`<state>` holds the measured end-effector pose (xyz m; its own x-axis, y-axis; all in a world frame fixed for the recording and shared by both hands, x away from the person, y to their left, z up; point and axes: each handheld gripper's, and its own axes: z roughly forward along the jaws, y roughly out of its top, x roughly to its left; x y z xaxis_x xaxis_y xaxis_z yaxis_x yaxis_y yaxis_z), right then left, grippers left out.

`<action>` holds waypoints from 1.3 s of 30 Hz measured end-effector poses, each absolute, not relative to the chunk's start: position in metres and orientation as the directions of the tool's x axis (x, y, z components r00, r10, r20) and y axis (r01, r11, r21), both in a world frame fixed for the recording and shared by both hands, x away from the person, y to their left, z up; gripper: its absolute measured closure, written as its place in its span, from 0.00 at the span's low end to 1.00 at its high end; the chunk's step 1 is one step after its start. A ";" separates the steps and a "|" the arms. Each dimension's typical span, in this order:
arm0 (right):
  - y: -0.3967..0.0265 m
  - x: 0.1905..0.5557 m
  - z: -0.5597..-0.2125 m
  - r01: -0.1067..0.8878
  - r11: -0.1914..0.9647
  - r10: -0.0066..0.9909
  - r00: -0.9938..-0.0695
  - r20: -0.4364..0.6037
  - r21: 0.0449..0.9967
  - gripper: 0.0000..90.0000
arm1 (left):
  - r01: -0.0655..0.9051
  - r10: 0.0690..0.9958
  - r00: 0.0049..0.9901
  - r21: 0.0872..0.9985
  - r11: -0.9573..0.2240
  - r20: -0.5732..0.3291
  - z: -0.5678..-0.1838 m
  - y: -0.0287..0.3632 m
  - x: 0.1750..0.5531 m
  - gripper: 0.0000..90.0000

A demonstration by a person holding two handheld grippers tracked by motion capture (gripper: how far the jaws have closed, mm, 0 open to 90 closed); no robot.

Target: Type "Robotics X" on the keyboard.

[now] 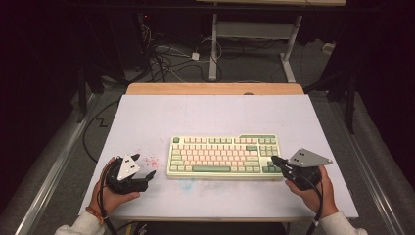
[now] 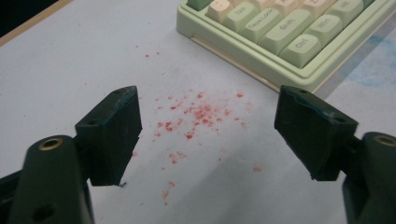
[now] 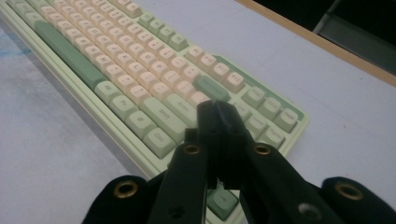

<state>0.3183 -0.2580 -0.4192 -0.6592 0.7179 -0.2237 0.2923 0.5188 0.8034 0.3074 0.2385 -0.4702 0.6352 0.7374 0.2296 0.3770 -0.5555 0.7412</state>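
Keyboard (image 1: 224, 156): right gripper (image 3: 215, 112) pressed together, empty, over the corner keys; off-centre poke risks hitting neighbouring keys. Left gripper (image 2: 208, 135) spread.

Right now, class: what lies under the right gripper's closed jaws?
Under the right gripper, shut with nothing between its jaws, sit the keyboard's right-end green keys. Its jaws cover the keys directly beneath, so those cannot be read.

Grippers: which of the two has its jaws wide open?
The left gripper has its jaws spread wide apart above the red specks. The right gripper, at the keyboard's right end, has its jaws shut together.
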 end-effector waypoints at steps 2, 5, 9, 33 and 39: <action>-0.248 0.325 -0.419 0.290 0.530 0.699 -0.681 -0.217 0.797 1.00 | 0.383 0.737 0.638 0.738 -0.555 0.223 -0.471 0.238 0.308 0.25; -0.238 0.332 -0.421 0.294 0.543 0.683 -0.700 -0.210 0.786 1.00 | 0.384 0.737 0.638 0.738 -0.555 0.222 -0.472 0.238 0.308 0.25; -0.225 0.342 -0.427 0.302 0.571 0.660 -0.721 -0.209 0.763 1.00 | 0.376 0.731 0.640 0.733 -0.566 0.236 -0.472 0.238 0.309 0.26; -0.215 0.356 -0.458 0.345 0.611 0.643 -0.742 -0.192 0.712 1.00 | 0.399 0.741 0.646 0.745 -0.534 0.185 -0.469 0.241 0.306 0.48; -0.216 0.354 -0.461 0.338 0.595 0.652 -0.734 -0.191 0.729 1.00 | 0.385 0.712 0.680 0.742 -0.548 0.173 -0.463 0.241 0.304 0.87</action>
